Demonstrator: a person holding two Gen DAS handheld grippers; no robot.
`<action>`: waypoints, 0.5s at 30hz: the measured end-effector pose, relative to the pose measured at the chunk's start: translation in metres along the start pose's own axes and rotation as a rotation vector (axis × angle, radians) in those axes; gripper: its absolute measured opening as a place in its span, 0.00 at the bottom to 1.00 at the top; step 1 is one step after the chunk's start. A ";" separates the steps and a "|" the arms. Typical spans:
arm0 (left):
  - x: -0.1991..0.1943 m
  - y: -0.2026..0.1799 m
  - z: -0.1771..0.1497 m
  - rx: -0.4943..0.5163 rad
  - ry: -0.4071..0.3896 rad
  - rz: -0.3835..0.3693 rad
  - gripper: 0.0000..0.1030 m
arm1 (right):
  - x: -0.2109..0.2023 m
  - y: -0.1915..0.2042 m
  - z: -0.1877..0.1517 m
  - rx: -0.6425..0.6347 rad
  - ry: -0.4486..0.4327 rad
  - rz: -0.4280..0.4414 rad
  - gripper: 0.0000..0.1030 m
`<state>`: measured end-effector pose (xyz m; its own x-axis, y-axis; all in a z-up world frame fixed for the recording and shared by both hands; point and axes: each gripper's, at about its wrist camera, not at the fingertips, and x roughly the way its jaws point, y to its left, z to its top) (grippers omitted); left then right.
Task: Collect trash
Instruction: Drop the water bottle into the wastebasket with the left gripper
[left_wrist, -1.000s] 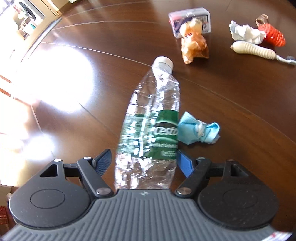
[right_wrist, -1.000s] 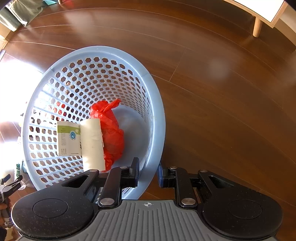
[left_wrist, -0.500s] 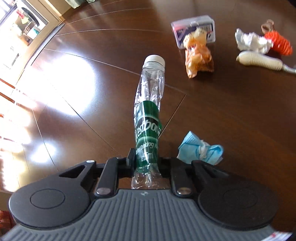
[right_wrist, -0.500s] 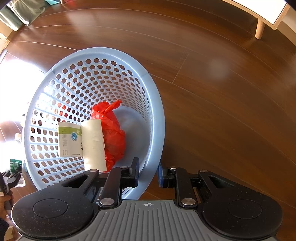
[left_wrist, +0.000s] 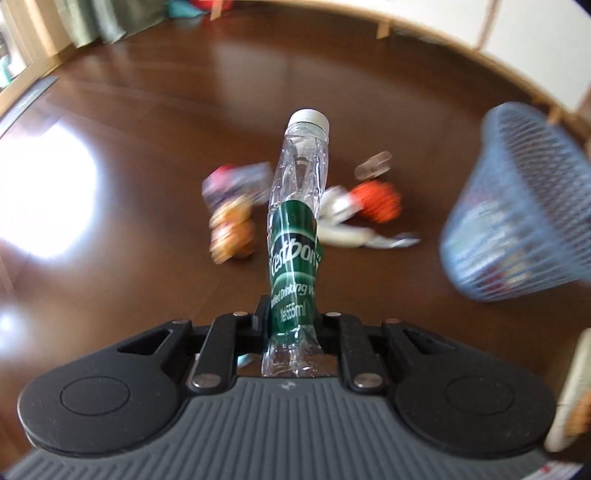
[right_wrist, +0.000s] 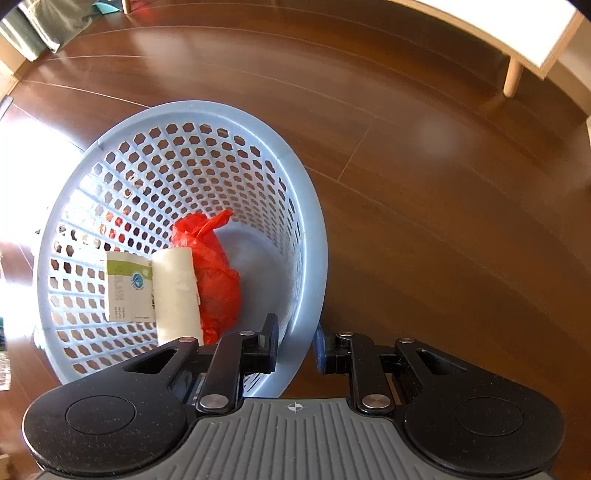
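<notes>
Your left gripper (left_wrist: 293, 317) is pinched tight on the crushed clear plastic bottle with the green label and white cap (left_wrist: 295, 236), squeezing its lower body flat between the pads; the bottle stands straight out toward twelve o'clock, clear of the dark brown wooden floor (left_wrist: 147, 122). Past it the view is blurred: an orange crumpled wrapper (left_wrist: 232, 232) at ten o'clock of the bottle's label, a small clear box with dark print (left_wrist: 236, 182) just above it, a round orange-red netted thing (left_wrist: 380, 201) at two o'clock, and a white handle-shaped object (left_wrist: 343, 232) beside that. The pale blue perforated plastic basket (left_wrist: 517, 206) hangs at three o'clock. Your right gripper (right_wrist: 295, 349) clamps that basket's rim (right_wrist: 310, 280), one finger inside the wall and one outside. Inside the basket, at eleven o'clock from the fingers, lie a red plastic bag (right_wrist: 214, 273), a white paper roll (right_wrist: 175, 291) touching it, and a green-and-white carton (right_wrist: 127, 291) against the roll.
</notes>
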<state>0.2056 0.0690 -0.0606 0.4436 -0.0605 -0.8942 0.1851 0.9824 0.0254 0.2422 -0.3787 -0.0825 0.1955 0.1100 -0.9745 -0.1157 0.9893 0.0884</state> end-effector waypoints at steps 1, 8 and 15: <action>-0.008 -0.009 0.009 0.010 -0.010 -0.034 0.13 | 0.001 -0.001 0.002 -0.006 -0.008 -0.006 0.16; -0.036 -0.060 0.063 0.024 0.018 -0.258 0.13 | -0.003 0.002 -0.004 -0.019 -0.030 -0.017 0.15; -0.025 -0.114 0.105 0.087 0.136 -0.424 0.13 | -0.020 0.014 -0.009 -0.021 -0.030 -0.006 0.15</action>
<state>0.2654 -0.0595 0.0060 0.1943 -0.4247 -0.8843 0.4010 0.8571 -0.3235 0.2278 -0.3683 -0.0641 0.2257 0.1071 -0.9683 -0.1349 0.9878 0.0778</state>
